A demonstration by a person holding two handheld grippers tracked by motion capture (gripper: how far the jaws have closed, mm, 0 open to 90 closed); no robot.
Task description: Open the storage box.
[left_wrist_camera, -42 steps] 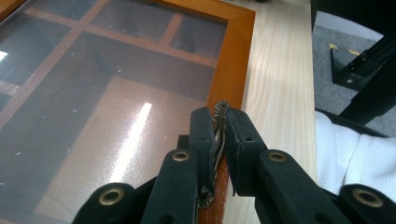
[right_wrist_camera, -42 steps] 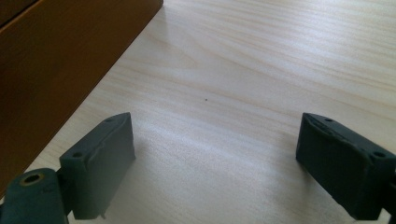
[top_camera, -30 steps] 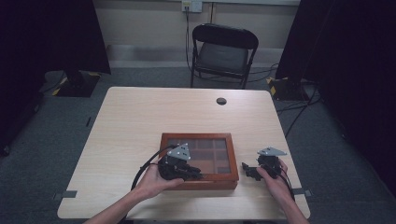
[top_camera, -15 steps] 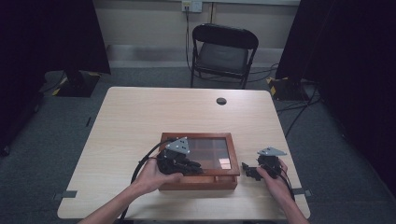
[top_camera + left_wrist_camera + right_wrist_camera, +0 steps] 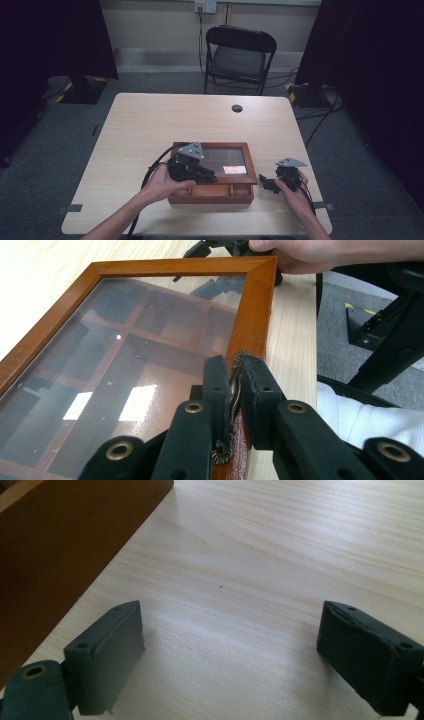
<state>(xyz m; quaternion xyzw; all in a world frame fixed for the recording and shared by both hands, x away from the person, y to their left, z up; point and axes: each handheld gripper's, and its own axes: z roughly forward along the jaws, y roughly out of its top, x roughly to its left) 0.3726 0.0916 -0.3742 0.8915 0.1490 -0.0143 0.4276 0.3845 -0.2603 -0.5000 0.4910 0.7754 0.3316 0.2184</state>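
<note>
Two grippers work at the table (image 5: 150, 125): left gripper (image 5: 235, 385) pinches the brass handle (image 5: 234, 390) of the wooden box's (image 5: 210, 192) raised glass lid (image 5: 125, 350); right gripper (image 5: 230, 645) gapes empty beside it, chair (image 5: 239, 55) beyond

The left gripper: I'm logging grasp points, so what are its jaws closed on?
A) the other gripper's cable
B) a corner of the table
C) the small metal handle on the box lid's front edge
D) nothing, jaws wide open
C: in the left gripper view the left gripper pinches the ornate metal handle on the glass-paned lid of the wooden box.
</note>
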